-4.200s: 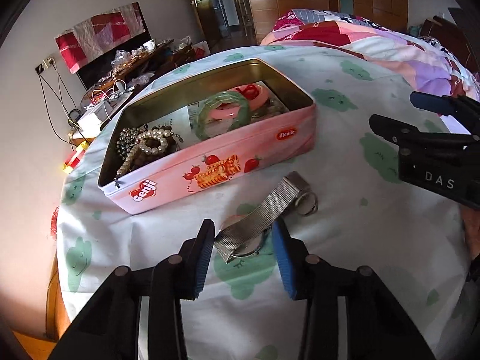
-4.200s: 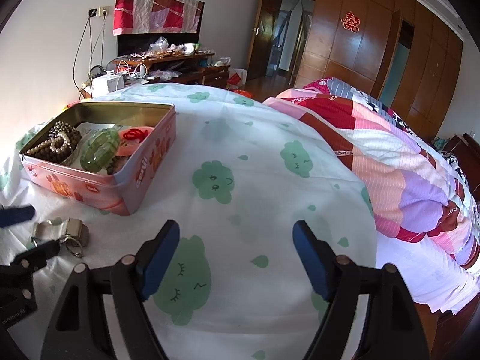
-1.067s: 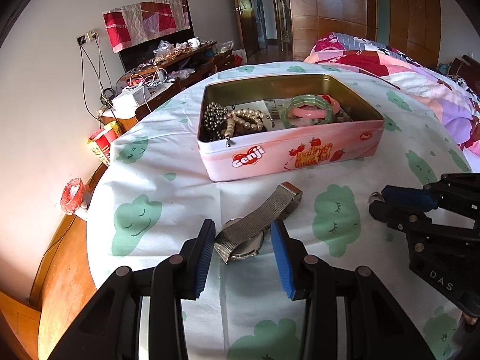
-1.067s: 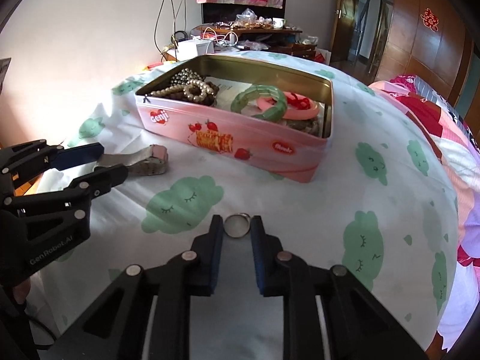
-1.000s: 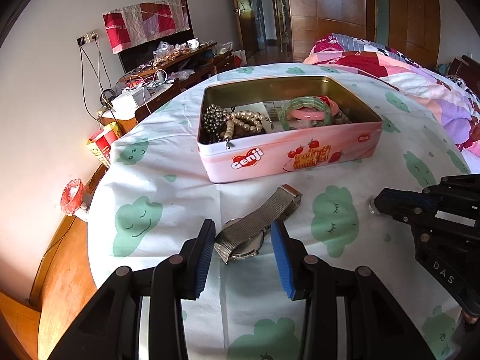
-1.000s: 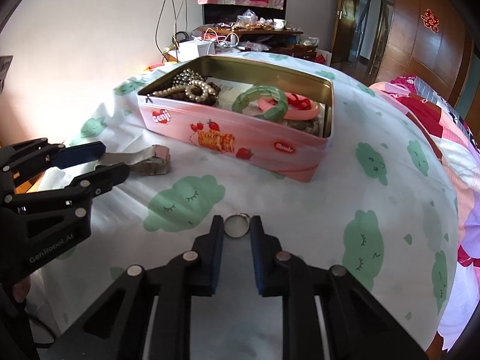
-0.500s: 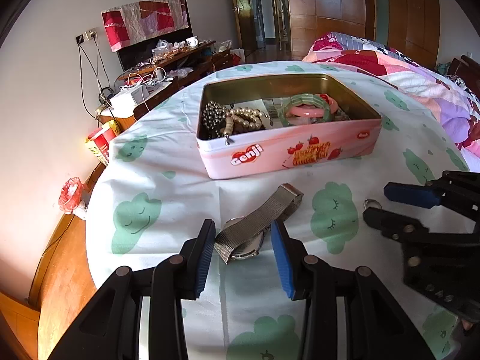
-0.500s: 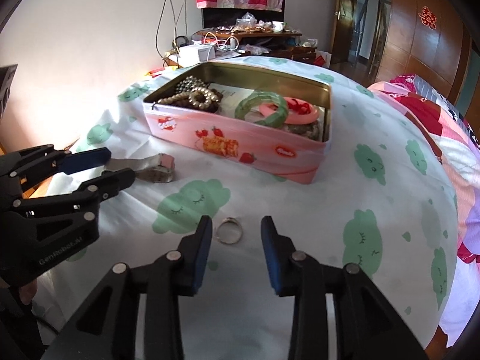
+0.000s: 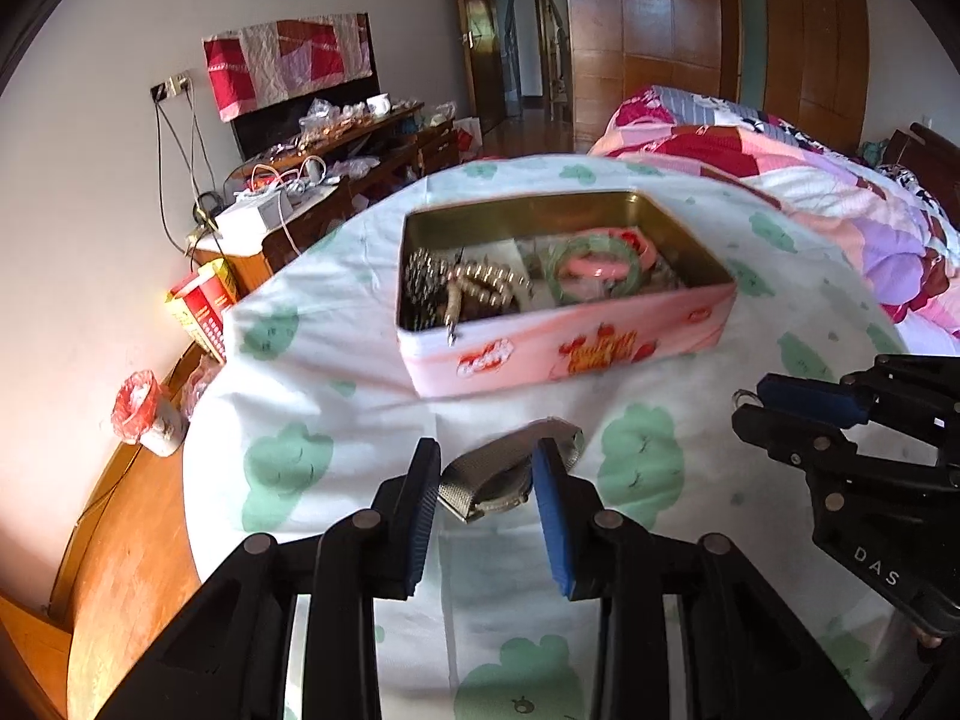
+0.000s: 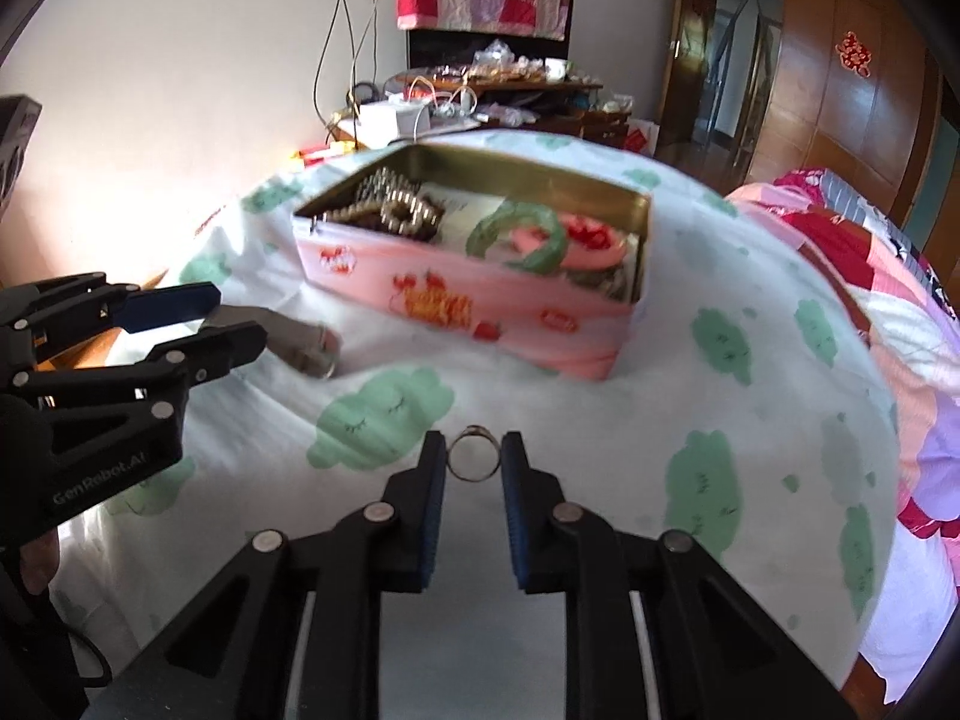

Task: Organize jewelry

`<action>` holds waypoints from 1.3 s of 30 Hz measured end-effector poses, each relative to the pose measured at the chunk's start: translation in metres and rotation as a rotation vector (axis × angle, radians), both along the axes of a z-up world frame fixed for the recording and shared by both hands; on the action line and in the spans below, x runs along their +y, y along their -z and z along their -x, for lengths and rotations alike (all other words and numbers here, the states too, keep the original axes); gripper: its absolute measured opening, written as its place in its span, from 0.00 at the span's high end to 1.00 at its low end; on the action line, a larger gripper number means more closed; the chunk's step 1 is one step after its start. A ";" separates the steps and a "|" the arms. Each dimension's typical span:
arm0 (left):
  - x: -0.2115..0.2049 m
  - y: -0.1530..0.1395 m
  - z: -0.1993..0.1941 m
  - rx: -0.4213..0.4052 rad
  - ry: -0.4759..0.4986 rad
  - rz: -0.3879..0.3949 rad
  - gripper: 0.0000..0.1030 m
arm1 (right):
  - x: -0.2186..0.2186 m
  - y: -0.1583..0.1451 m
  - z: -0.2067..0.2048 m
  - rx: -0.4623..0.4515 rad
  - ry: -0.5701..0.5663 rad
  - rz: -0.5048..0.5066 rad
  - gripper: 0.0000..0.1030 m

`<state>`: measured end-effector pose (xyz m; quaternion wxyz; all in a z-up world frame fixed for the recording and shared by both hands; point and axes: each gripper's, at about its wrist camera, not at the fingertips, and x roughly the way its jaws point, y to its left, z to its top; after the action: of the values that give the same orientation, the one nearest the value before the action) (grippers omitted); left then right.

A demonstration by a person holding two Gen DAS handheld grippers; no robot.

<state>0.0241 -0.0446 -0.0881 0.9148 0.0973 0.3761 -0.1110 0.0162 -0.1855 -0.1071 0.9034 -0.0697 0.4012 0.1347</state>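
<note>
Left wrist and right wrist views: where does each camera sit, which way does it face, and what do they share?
Left wrist: on the left gripper, angled down at the mesh-band watch between its fingers; right gripper enters at right.
Right wrist: on the right gripper, angled down at the ring between its fingers; left gripper and a hand at left.
Shared: pink tin, cloud-print sheet, watch, ring.

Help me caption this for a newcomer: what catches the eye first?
The open pink tin of beads and bangles on the cloud-print sheet draws the eye first. In front of it, the right gripper pinches a small silver ring, and the left gripper clasps a mesh-band watch.
</note>
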 end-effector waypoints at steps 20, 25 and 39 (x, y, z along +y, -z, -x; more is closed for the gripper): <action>-0.019 0.024 -0.018 0.065 0.040 -0.045 0.33 | -0.020 -0.018 -0.006 -0.056 0.034 -0.038 0.80; -0.025 0.041 -0.025 0.128 0.053 -0.042 0.25 | -0.022 -0.015 -0.007 -0.054 0.035 -0.041 0.80; -0.022 0.017 -0.019 0.078 0.088 0.014 0.83 | -0.020 -0.016 -0.006 -0.070 0.026 -0.052 0.80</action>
<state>0.0429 -0.0670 -0.1051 0.8942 0.1031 0.4062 -0.1572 0.0218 -0.2060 -0.0908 0.9201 -0.0457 0.3664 0.1306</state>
